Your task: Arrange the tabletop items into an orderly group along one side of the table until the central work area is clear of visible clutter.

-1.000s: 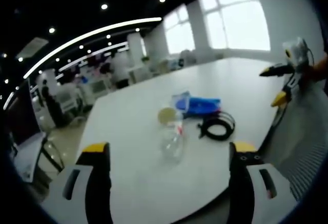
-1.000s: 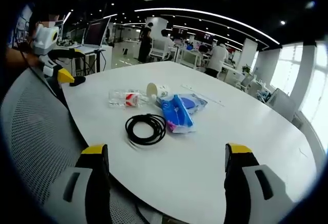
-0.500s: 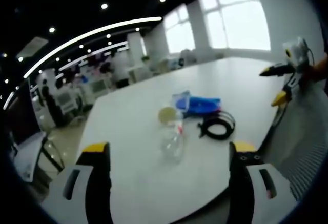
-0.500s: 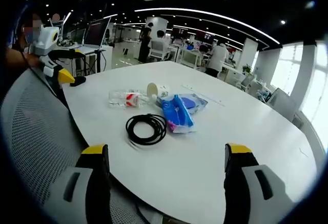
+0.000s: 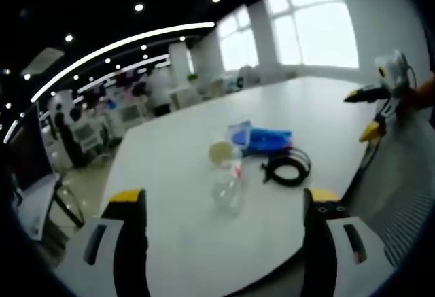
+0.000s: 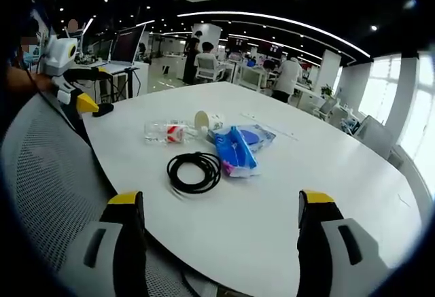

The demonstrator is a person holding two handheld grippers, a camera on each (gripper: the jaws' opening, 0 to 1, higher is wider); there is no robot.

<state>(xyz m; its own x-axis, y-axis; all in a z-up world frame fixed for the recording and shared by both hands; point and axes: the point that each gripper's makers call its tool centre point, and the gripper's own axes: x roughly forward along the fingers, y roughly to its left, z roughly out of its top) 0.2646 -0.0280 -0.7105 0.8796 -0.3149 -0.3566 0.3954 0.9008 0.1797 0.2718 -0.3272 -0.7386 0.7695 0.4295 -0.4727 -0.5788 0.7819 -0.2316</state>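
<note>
On the white table (image 6: 319,168) lies a small cluster: a clear plastic bottle (image 6: 166,131) (image 5: 229,187) on its side, a paper cup (image 6: 208,120) (image 5: 221,153) tipped over, a coiled black cable (image 6: 194,170) (image 5: 287,166), and a blue packet (image 6: 234,150) (image 5: 265,138) beside a blue-lidded round item (image 6: 251,136). My right gripper (image 6: 221,239) is open, held back from the table's near edge. My left gripper (image 5: 224,242) is open too, short of the bottle, nothing between its jaws. The left gripper (image 6: 71,83) appears at the left of the right gripper view; the right gripper (image 5: 380,96) shows at the right of the left gripper view.
A grey mesh chair back (image 6: 47,175) (image 5: 401,181) stands at the table's edge between the two grippers. Desks, monitors and people (image 6: 282,76) fill the office behind. Bright windows (image 5: 312,28) lie beyond the table's far end.
</note>
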